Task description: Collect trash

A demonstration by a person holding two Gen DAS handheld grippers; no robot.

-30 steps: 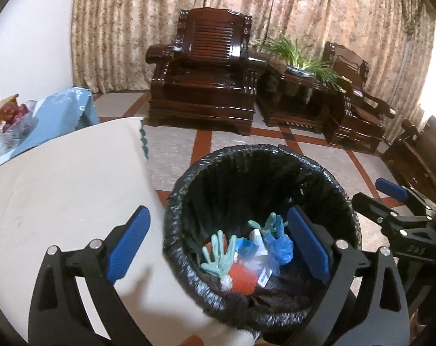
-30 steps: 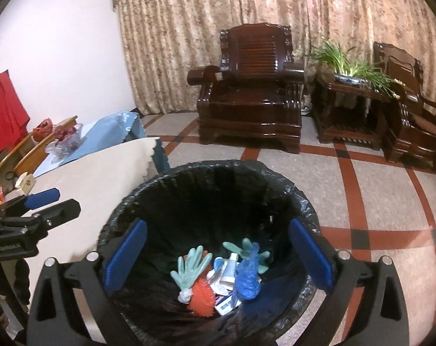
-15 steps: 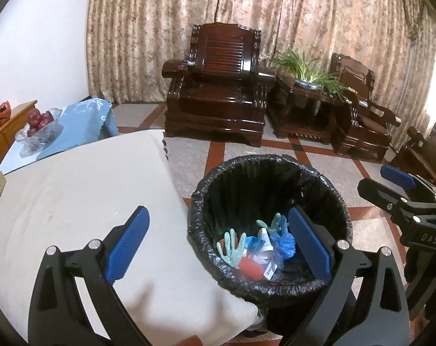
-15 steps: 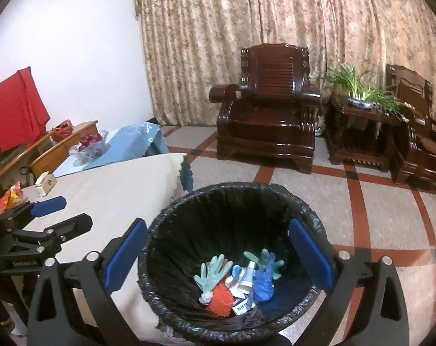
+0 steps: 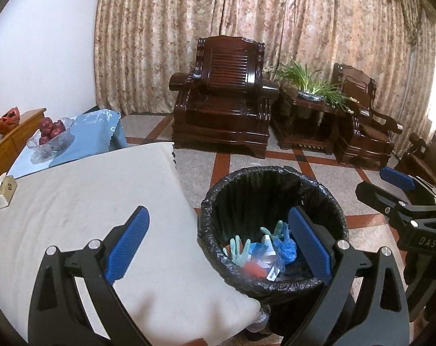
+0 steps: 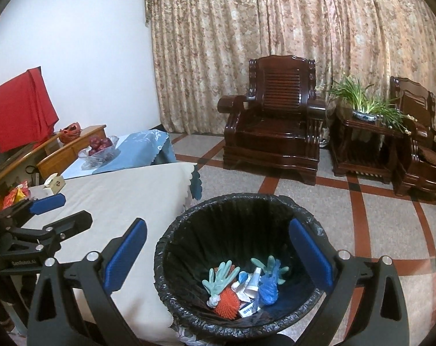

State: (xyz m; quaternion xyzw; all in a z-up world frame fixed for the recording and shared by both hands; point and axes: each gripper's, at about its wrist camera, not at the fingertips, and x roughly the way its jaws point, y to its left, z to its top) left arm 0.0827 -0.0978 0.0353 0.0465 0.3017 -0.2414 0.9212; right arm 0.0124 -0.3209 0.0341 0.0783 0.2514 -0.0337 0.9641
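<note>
the left tool (image 5: 218, 242) is hanging wide open with nothing between its blue ribbed pads, half over the table (image 5: 73, 201) and half over the bin (image 5: 275, 285). the right tool (image 6: 216, 249) is also gaping open and empty, poised above the bin's (image 6: 241, 325) mouth.

the bin is standing on the floor, tucked just beside the table's near right corner, round and lined with a crinkled glossy black bag whose rim is folding over the edge. the trash is lying at its bottom: 2 pale green rubbery gloves (image 6: 219, 276), a bright orange knobbly piece (image 6: 228, 302), a crumpled blue plastic wad (image 6: 268, 288), a small white tube (image 6: 253, 282) and a white label (image 6: 248, 312) with print too small to read.

the table is wearing a plain cream cloth with a scalloped hem at its far right corner; a small box (image 5: 4, 191) is sitting at its left edge. the tiled floor (image 6: 385, 219) to the right of the bin is lying open, with dark polished wooden armchairs (image 6: 275, 127) well apart by the curtains.

"das" is showing on the right tool's body in the left wrist view.
</note>
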